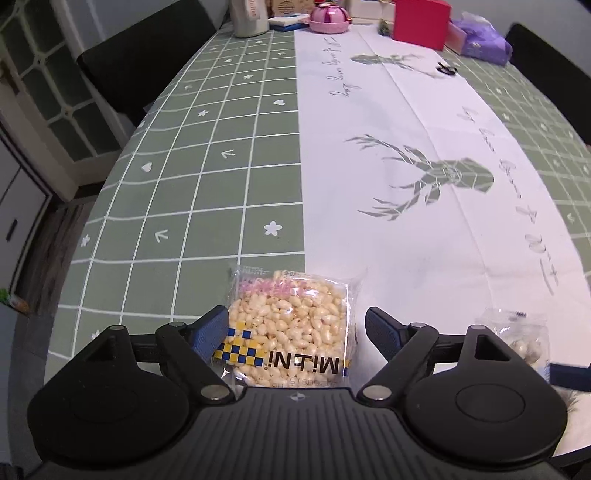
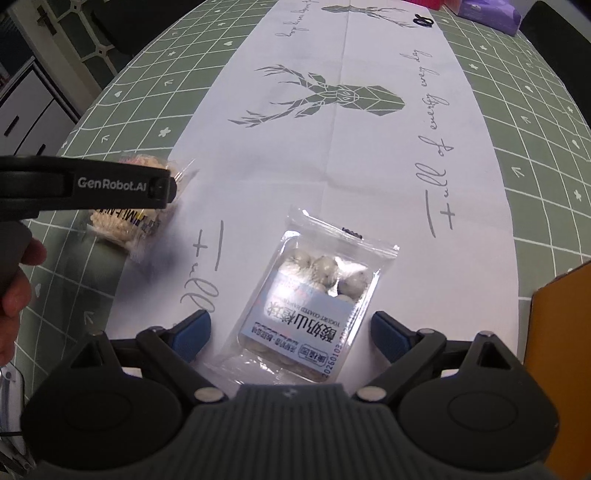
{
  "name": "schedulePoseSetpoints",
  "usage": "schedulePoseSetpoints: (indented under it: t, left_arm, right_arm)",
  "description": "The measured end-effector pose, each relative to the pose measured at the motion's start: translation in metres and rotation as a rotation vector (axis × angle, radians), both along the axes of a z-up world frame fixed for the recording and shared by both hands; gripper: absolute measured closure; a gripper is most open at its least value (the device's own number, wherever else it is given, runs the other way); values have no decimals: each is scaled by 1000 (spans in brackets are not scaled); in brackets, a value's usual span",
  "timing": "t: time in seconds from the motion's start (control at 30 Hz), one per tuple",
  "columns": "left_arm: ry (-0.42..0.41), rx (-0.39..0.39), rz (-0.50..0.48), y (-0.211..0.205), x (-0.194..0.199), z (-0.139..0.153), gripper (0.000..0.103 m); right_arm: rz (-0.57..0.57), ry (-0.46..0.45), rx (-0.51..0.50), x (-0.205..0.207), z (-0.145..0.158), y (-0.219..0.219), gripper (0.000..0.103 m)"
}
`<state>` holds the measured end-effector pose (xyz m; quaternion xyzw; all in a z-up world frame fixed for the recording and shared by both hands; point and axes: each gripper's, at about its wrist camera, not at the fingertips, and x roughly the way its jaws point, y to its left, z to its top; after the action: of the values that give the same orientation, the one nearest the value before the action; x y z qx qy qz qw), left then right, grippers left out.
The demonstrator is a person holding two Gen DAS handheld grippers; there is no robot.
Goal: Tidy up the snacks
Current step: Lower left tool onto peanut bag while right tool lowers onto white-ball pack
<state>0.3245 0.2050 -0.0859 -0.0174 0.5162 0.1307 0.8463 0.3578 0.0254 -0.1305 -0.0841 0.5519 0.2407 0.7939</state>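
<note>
A clear packet of puffed rice [image 1: 291, 325] with a yellow and blue check label lies on the table between the blue fingertips [image 1: 212, 328] of my left gripper [image 1: 295, 332], which is open around it. The same packet shows in the right wrist view [image 2: 125, 225], partly behind the left gripper's body [image 2: 85, 186]. A clear packet of white yogurt-coated balls [image 2: 314, 302] lies on the white runner between the fingers of my right gripper [image 2: 291, 332], which is open. This packet also shows at the right of the left wrist view [image 1: 524, 339].
A green grid tablecloth [image 1: 207, 184] with a white deer runner [image 1: 406, 184] covers the table. At the far end stand a pink pot [image 1: 328, 18], a red box [image 1: 421, 22], a purple tissue pack [image 1: 480, 40] and a jug [image 1: 249, 16]. An orange box edge [image 2: 561, 362] is at right. Dark chairs stand around.
</note>
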Motion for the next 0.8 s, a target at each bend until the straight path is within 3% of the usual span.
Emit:
schedulePoseSetpoints:
  t: [0.13, 0.3, 0.37, 0.5, 0.63, 0.8]
  left_arm:
    - [45, 84, -26, -7, 3, -7, 4]
    - [70, 119, 1, 7, 2, -10, 3]
    - [60, 93, 18, 15, 0, -11, 3]
    - [46, 66, 31, 19, -7, -12, 3]
    - [95, 38, 51, 18, -12, -10, 8]
    - [177, 19, -11, 2, -28, -8, 9]
  right_arm:
    - [28, -31, -24, -3, -1, 0, 13]
    - [60, -68, -60, -6, 0, -3, 25]
    - [75, -85, -69, -8, 2, -4, 34]
    - [103, -89, -66, -14, 3, -7, 37]
    - [135, -82, -71, -22, 3, -8, 38]
    - [189, -60, -89, -37, 4, -14, 38]
